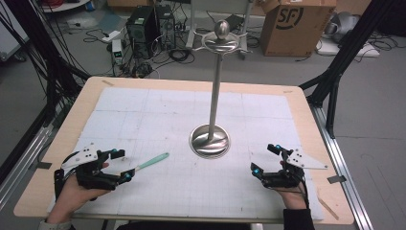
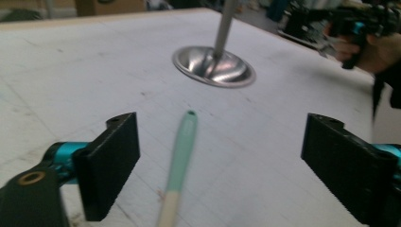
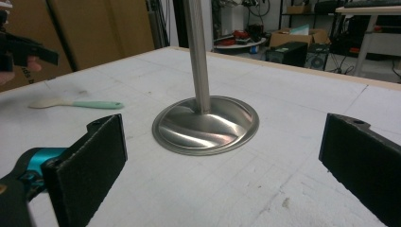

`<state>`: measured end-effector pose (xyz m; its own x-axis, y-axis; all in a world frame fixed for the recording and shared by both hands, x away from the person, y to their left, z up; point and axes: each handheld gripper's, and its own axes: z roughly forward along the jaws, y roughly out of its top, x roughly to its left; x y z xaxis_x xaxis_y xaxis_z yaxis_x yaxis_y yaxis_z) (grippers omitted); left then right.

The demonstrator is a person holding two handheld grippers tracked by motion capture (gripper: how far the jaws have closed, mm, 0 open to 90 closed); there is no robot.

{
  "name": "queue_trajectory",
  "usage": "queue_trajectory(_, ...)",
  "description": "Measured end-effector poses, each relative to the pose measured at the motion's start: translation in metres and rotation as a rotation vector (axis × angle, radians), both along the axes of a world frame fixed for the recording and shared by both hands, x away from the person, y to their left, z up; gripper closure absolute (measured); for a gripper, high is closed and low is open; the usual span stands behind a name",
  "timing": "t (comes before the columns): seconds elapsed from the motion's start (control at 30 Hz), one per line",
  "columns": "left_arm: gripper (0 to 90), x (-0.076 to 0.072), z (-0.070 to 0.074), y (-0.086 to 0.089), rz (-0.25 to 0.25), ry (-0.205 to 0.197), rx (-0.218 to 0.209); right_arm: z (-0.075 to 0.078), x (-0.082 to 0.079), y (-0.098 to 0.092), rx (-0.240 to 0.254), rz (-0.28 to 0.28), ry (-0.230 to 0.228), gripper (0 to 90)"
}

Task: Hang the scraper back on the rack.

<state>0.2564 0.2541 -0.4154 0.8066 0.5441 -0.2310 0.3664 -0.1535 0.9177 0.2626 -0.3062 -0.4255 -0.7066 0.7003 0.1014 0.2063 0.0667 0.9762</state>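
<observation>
With both grippers' jaws spread wide, the mint-handled spoon (image 2: 182, 156) is lined up between the left gripper (image 1: 120, 165)'s pads, ungripped; closing on it is judged next, while the right gripper (image 1: 264, 159) is held idle.

Cable-strewn grey floor (image 1: 383, 120), cardboard box (image 1: 297, 24)

Table (image 1: 62, 139): white mat (image 1: 143, 115), spoon (image 1: 152, 161), steel stand (image 1: 209, 140).

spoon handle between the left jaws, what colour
Mint green handle, pale cream toward the bowl end; clearest in the left gripper view.
</observation>
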Motion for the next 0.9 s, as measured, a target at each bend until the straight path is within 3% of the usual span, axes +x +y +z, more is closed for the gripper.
queue_trajectory(0.1,18.8,0.001,0.009,-0.006,-0.058,-0.024,0.067,0.0,0.0,0.0,-0.007,-0.01,-0.011,0.7)
queue_trajectory(0.17,18.5,0.004,0.015,-0.009,-0.063,-0.031,0.121,0.001,-0.002,0.0,-0.004,-0.008,-0.03,6.5)
queue_trajectory(0.23,19.4,0.006,0.019,-0.011,-0.064,-0.04,0.164,0.003,-0.003,-0.001,0.0,-0.006,-0.044,6.5)
queue_trajectory(0.43,20.5,0.017,0.018,-0.012,-0.14,-0.043,0.222,0.003,-0.002,-0.002,0.005,0.01,-0.039,6.4)
queue_trajectory(0.57,23.6,0.027,0.015,-0.009,-0.186,0.002,0.24,0.004,-0.003,-0.002,0.011,0.017,-0.042,6.4)
queue_trajectory(0.73,24.8,0.034,0.014,-0.013,-0.197,0.029,0.386,0.004,-0.003,-0.002,0.013,0.025,-0.045,6.3)
queue_trajectory(0.9,25.2,0.042,0.011,-0.02,-0.221,0.064,0.498,0.004,-0.003,-0.001,0.014,0.035,-0.041,6.3)
